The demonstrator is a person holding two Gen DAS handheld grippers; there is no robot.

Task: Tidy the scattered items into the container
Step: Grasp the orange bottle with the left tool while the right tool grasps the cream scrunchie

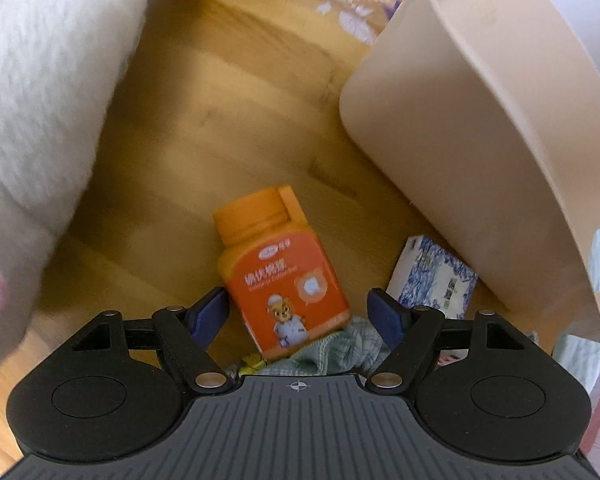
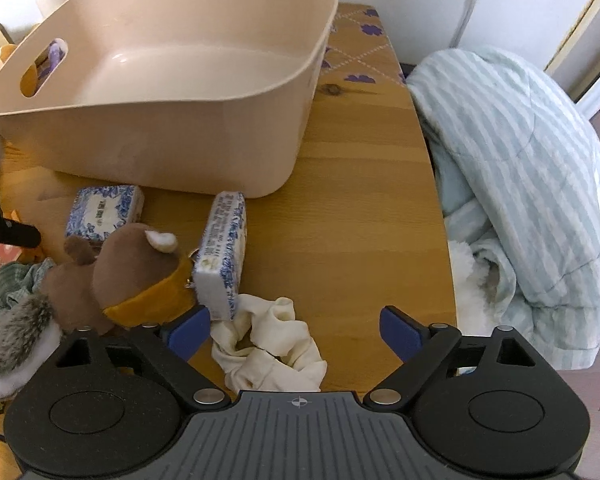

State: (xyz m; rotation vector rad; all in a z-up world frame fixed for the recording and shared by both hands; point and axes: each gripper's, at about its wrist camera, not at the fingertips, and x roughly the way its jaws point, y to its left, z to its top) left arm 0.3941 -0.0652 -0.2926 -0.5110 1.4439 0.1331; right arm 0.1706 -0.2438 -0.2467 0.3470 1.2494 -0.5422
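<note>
Beige plastic container [image 2: 172, 92], nothing inside, on wooden table [image 2: 360, 208]

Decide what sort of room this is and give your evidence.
Probably a bedroom at home: a striped quilt is heaped beside the wooden table, and a soft toy and socks lie scattered on it.

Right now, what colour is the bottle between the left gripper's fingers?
Orange bottle, orange cap, cartoon label; clearest in the left wrist view.
</note>
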